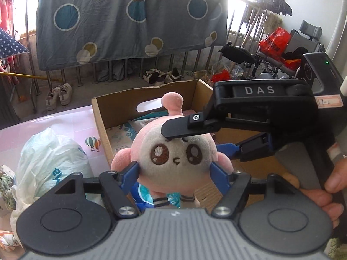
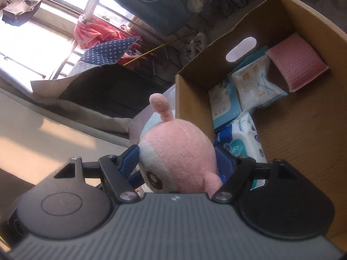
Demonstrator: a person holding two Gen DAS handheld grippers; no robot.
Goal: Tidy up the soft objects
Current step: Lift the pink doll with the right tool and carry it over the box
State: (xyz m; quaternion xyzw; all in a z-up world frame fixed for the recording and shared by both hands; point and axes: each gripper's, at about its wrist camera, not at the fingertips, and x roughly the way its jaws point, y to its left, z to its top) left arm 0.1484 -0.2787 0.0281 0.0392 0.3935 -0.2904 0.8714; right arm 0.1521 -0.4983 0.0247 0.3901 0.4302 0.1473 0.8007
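A pink and white plush toy (image 1: 175, 151) with brown embroidered eyes hangs in the air in front of an open cardboard box (image 1: 102, 119). My left gripper (image 1: 175, 170) is shut on it, its blue pads (image 1: 132, 170) pressing into both sides of the head. My right gripper (image 1: 193, 139) comes in from the right, one black finger across the toy's forehead and a blue one behind its cheek. In the right wrist view the plush toy (image 2: 180, 151) shows its pink back, and the right gripper (image 2: 177, 159) squeezes the head. The cardboard box (image 2: 195, 75) lies just beyond.
Inside the box lie a pink cloth pad (image 2: 297, 62), a white swab pack (image 2: 256, 84) and wipe packs (image 2: 240, 140). A white plastic bag (image 1: 49, 158) sits on the pink table (image 1: 65, 121) left of the box. A hand (image 1: 334, 179) holds the right gripper's handle. Railing, shoes and clutter stand behind.
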